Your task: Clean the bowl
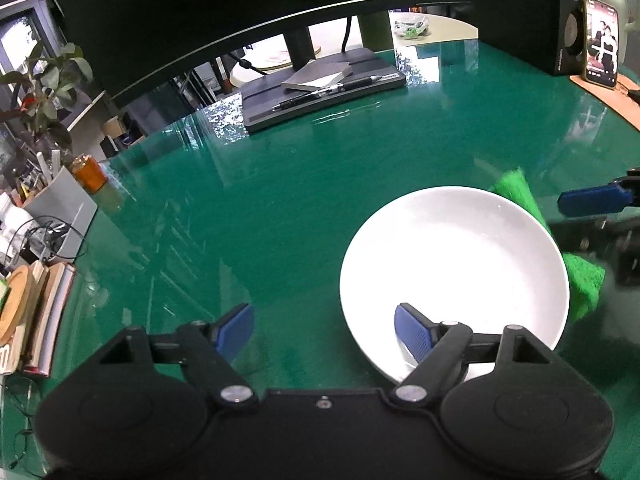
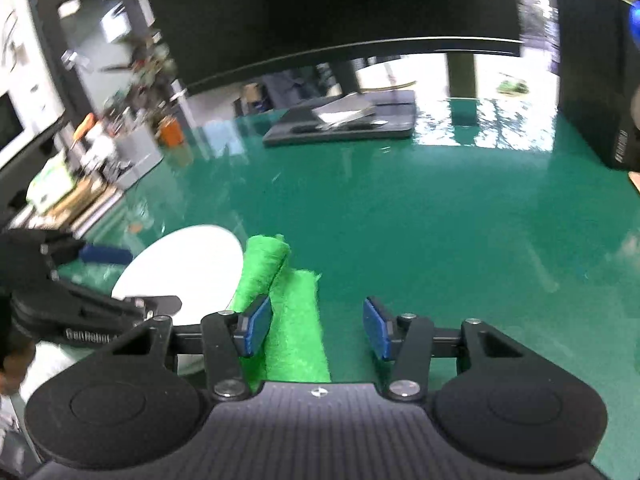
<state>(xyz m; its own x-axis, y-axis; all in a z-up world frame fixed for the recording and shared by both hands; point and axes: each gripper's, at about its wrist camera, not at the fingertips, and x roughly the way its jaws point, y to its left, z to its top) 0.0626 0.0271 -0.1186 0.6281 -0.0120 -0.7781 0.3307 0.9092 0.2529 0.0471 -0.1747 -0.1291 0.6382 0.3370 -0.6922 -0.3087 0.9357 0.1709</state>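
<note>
Green glossy covering lies over the whole bench (image 1: 320,200), and a white bowl (image 1: 452,276) stands on it with nothing visible inside. The left view looks into the bowl from above. The left tool (image 1: 324,330) stands wide open: its right blue pad (image 1: 412,332) hangs over the near inner side of the bowl, its left pad is out over the bare bench, and nothing is gripped between them. I cannot tell if the pad touches the bowl.

Only a part of the green cloth (image 1: 580,280) shows in this view, behind the bowl's right rim, and one blue finger of the other tool comes in from the right edge.

The right view shows the cloth (image 2: 288,320) fully: it lies on the bench just beside the bowl (image 2: 188,264), partly rolled at the far end. The right tool (image 2: 316,326) is about half open with the cloth between its pads. The left pad (image 2: 256,328) is at the edge of the cloth, the right pad is apart from it, so the cloth is not gripped. This view is blurred.

At the far side of the bench the left view shows sharply a dark monitor (image 1: 200,12), a grey stand (image 1: 320,88) with a notebook and pens, a phone (image 1: 602,42) with a lit screen, a plant (image 1: 48,84) and an orange jar (image 1: 90,172).
</note>
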